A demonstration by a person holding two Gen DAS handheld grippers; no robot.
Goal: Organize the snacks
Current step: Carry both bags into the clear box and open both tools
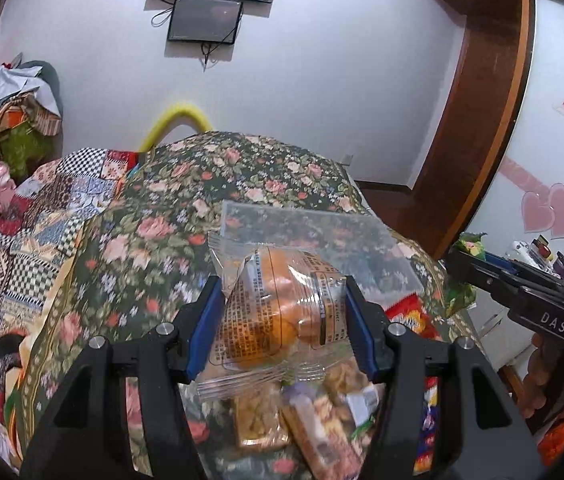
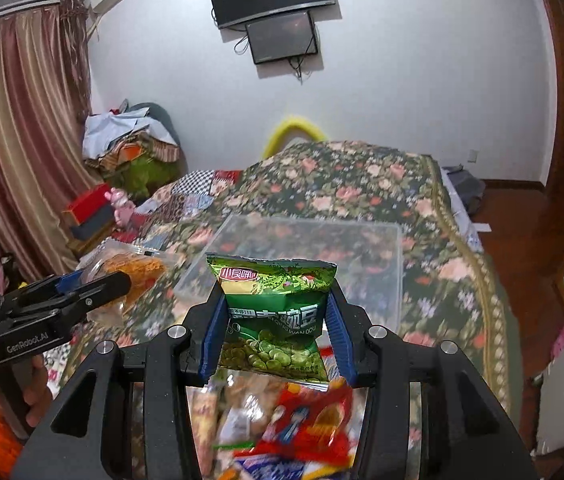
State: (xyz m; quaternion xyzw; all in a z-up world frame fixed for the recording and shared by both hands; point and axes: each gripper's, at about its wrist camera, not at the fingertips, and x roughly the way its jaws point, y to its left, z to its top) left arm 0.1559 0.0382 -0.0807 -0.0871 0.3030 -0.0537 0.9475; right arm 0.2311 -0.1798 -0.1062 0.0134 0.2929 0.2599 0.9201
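Note:
My left gripper (image 1: 279,312) is shut on a clear packet of orange pastry (image 1: 277,308) and holds it above the bed. My right gripper (image 2: 275,320) is shut on a green pea snack bag (image 2: 273,312). A clear plastic box (image 1: 322,240) stands on the floral bedspread beyond both grippers; it also shows in the right wrist view (image 2: 302,252). A pile of loose snack packets (image 2: 282,420) lies below the right gripper, and it also shows under the left one (image 1: 314,412). The left gripper with its pastry packet shows at the left of the right wrist view (image 2: 81,288).
The floral bedspread (image 1: 201,200) covers the bed, with a patchwork quilt (image 1: 41,220) to the left. A heap of clothes (image 2: 133,148) and a red box (image 2: 85,208) sit by the curtain. Wooden floor (image 2: 514,240) and a cabinet lie to the right.

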